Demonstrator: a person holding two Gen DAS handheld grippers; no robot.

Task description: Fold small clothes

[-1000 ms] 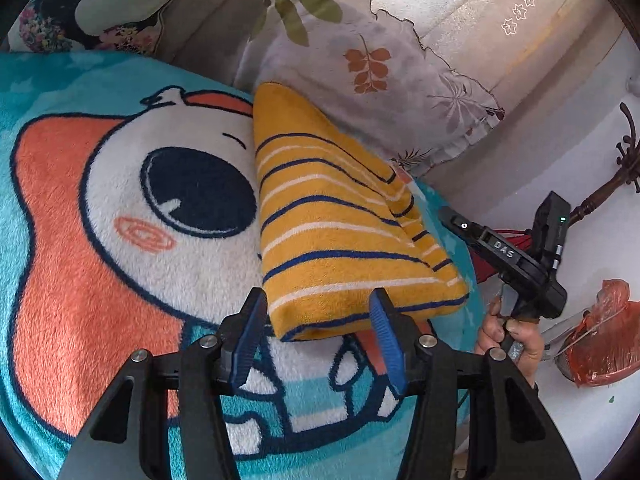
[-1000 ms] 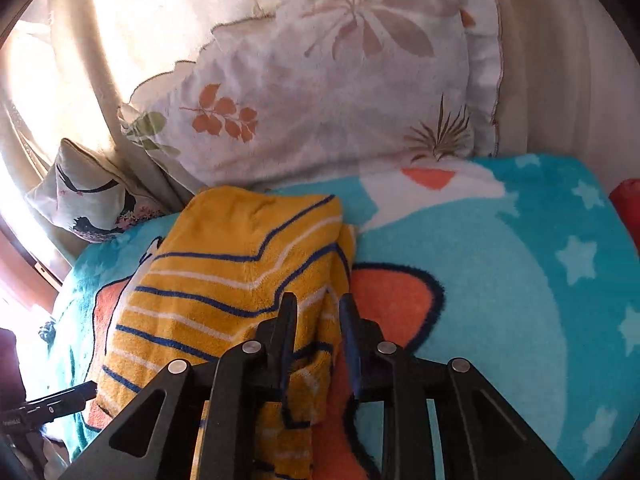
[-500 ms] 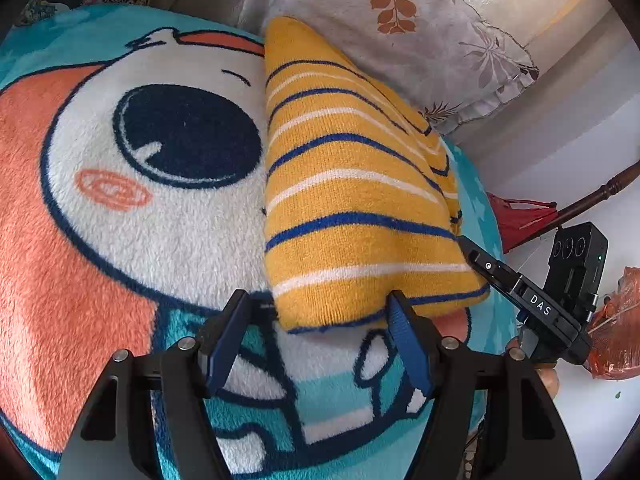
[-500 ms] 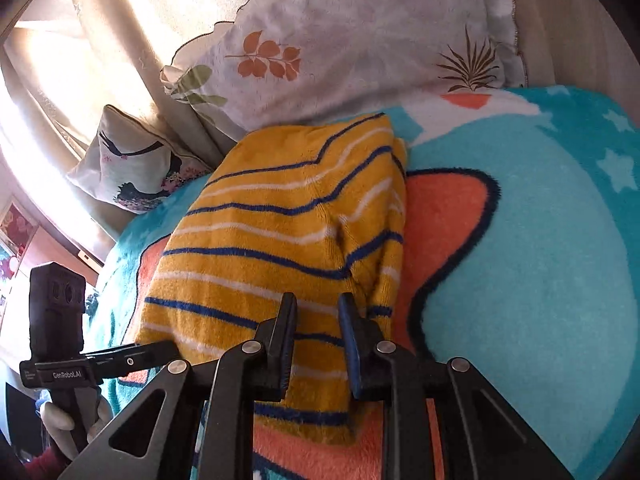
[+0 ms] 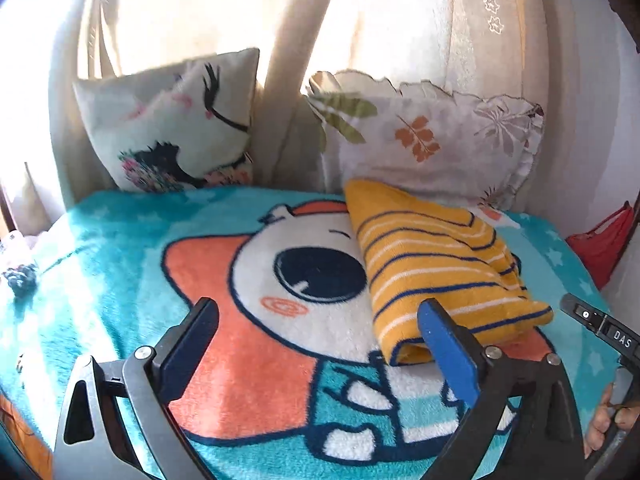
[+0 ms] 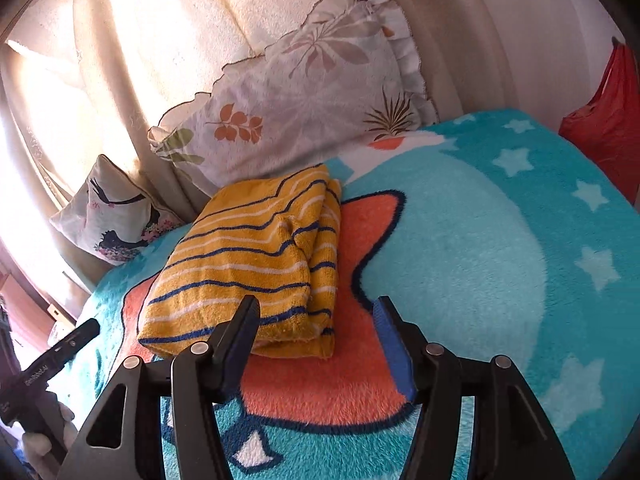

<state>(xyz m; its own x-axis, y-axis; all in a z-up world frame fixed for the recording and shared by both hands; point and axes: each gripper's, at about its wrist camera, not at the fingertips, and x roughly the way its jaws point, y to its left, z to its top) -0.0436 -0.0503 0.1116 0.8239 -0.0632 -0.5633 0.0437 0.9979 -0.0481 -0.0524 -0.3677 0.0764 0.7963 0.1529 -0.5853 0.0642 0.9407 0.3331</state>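
A yellow garment with blue and white stripes (image 5: 436,264) lies folded into a thick rectangle on the cartoon blanket (image 5: 120,248), against the leaf-print pillow. It also shows in the right wrist view (image 6: 256,264). My left gripper (image 5: 320,332) is open and empty, held back above the blanket, with the garment just beyond its right finger. My right gripper (image 6: 316,320) is open and empty, just in front of the garment's near edge. Each gripper's tip shows at the edge of the other's view.
A leaf-print pillow (image 5: 432,140) and a bird-print cushion (image 5: 176,128) lean on the curtain at the back. A red bag (image 6: 604,108) hangs at the right edge of the bed. The teal blanket (image 6: 480,216) spreads to the garment's right.
My right gripper opened and let go of the garment. Both grippers pulled back and up from the folded garment, and the left one opened wider. The garment stays folded.
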